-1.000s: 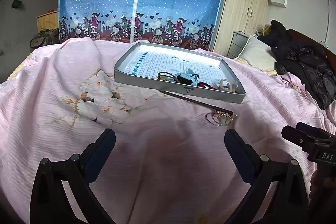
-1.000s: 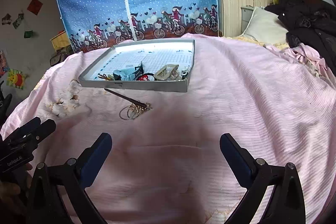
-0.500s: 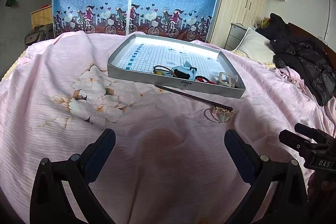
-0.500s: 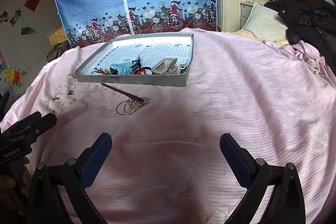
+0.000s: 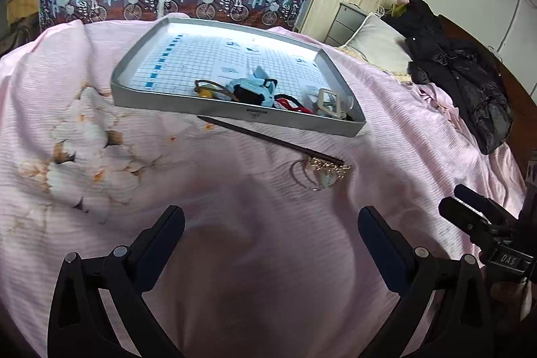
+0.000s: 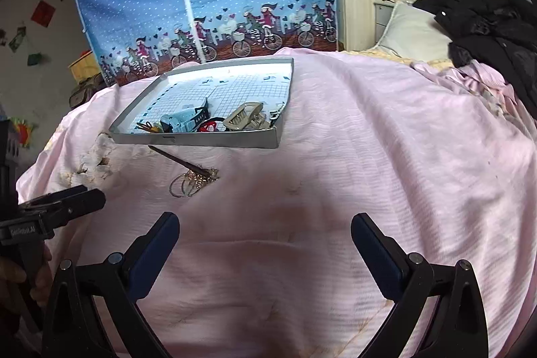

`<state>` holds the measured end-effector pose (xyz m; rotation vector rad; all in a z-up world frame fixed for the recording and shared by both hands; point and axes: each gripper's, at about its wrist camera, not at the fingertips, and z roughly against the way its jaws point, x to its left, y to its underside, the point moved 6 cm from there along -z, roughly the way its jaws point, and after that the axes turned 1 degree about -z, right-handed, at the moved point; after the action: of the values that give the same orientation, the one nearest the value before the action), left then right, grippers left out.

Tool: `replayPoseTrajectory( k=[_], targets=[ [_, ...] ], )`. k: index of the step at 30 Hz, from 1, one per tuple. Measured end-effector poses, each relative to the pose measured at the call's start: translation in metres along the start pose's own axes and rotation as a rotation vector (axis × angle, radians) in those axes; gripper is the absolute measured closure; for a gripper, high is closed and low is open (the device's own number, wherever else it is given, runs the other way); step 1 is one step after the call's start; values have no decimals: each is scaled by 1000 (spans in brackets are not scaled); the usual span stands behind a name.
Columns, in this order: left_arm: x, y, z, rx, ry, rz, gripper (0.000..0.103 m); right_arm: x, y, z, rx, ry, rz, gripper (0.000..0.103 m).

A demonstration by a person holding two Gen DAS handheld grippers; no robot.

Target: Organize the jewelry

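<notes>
Pink bedspread (image 5: 235, 240) — hairpin (image 5: 268, 138) lies diagonally, tip toward tray (image 5: 235, 109)

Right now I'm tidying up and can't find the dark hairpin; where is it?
The hairpin lies on the pink bedspread just in front of the grey tray, its ornamented end touching the thin rings.

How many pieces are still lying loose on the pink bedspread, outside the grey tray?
2. A dark brown hair stick lies just in front of the grey tray; thin metal hoops with a gold charm sit at its ornate end, touching it. Folds might hide smaller bits.
</notes>
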<state>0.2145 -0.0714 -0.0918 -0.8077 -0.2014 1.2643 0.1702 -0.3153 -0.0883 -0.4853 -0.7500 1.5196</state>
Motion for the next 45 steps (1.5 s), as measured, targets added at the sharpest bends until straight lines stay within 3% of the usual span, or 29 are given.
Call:
replayPoseTrajectory(
  k=[5, 7, 9, 16, 21, 27, 37, 41, 45],
  targets=[
    [-8, -11, -15, 31, 27, -35, 13, 0, -4, -17, 13, -32, 14, 19],
    [-12, -14, -24, 54, 45, -38, 29, 2, -6, -25, 23, -55, 34, 28],
    [-13, -17, -35, 82, 64, -35, 36, 3, -9, -34, 24, -87, 48, 38],
    [-6, -18, -59, 136, 153, 21, 63, 6, -20, -61, 21, -175, 140, 60],
    [5, -18, -72, 156, 206, 73, 72, 3, -22, -81, 40, -250, 151, 72],
    [16, -21, -80, 183, 220, 123, 87, 15, -18, -88, 70, -325, 178, 78],
    [21, -26, -87, 234, 222, 167, 88, 35, -24, -101, 82, -405, 202, 78],
    [22, -25, -87, 228, 213, 167, 98, 38, -21, -104, 117, -452, 196, 78],
    [24, -24, -81, 199, 202, 176, 101, 45, -16, -106, 146, -454, 225, 87]
  ],
)
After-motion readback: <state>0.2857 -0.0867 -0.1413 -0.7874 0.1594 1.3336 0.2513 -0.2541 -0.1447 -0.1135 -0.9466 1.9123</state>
